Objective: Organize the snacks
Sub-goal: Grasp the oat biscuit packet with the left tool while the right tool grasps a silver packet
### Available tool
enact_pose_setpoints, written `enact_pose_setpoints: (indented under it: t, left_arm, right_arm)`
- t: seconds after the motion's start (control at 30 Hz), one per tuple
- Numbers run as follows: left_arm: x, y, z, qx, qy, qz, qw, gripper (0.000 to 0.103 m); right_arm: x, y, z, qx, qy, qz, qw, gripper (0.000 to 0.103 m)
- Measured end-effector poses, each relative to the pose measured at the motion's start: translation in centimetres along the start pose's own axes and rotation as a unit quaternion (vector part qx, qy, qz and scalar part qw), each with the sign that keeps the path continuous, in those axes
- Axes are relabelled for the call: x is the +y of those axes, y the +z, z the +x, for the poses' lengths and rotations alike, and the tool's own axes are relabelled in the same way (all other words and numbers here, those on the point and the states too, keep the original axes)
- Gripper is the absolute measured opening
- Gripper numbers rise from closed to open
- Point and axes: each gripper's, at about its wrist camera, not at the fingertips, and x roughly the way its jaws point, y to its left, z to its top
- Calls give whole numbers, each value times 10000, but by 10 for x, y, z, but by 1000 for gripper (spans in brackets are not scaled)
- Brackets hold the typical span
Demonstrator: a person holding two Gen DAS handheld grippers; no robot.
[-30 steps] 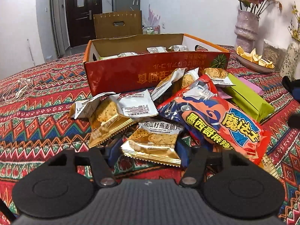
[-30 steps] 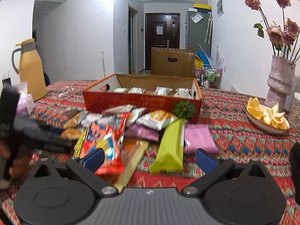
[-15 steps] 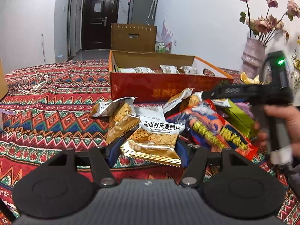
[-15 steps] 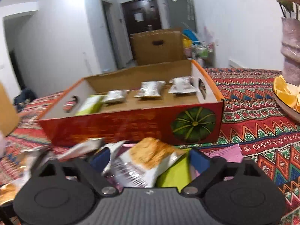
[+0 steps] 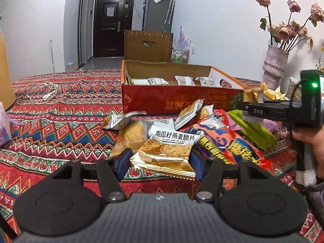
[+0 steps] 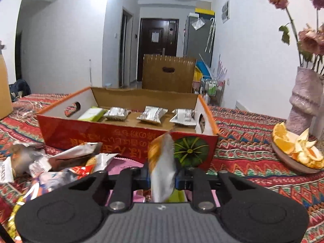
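1. Your left gripper [image 5: 161, 159] clamps the gold oat-crisp packet [image 5: 165, 151] between its blue pads, 1 pad on each side edge. The packet lies flat, its white label end pointing toward the box.
2. That packet sits at the near edge of the snack pile [image 5: 202, 125], just above the patterned cloth [image 5: 60, 125].
3. Your right gripper [image 6: 162, 175] has just been closing, and its jaws now pinch a silver-and-orange packet [image 6: 162, 162] standing on edge between them.
4. That packet's top rises in front of the pumpkin picture on the red box [image 6: 121, 139], near the box's right front corner.
5. Inside the box, 1 green pack [image 6: 92, 113] and 3 silver packs [image 6: 151, 115] lie in a row along the floor.
6. From the left camera, your right hand [image 5: 312, 147] holds its gripper over the right side of the pile.
7. A plate of orange pieces [image 6: 297, 151] sits well apart, right of the box.
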Motion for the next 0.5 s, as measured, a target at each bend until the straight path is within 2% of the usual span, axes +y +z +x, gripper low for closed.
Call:
enact_pose_setpoints:
  t: [0.23,0.37,0.5]
  left_arm:
    - [-20,-4,-37,-142,0,-99,9999,62]
    - [-37,-11,-60,-188,-60,-158,9997,62]
    - [-54,-22,-79,-197,-142,-154,9996,62]
  right_arm:
    - [-6,-11,-76,-271,271,-49,9993,19]
    - [-10,-26,-125,-252,627,30,9977,19]
    - [-6,-45,-170,-205,799,-21,9966,19]
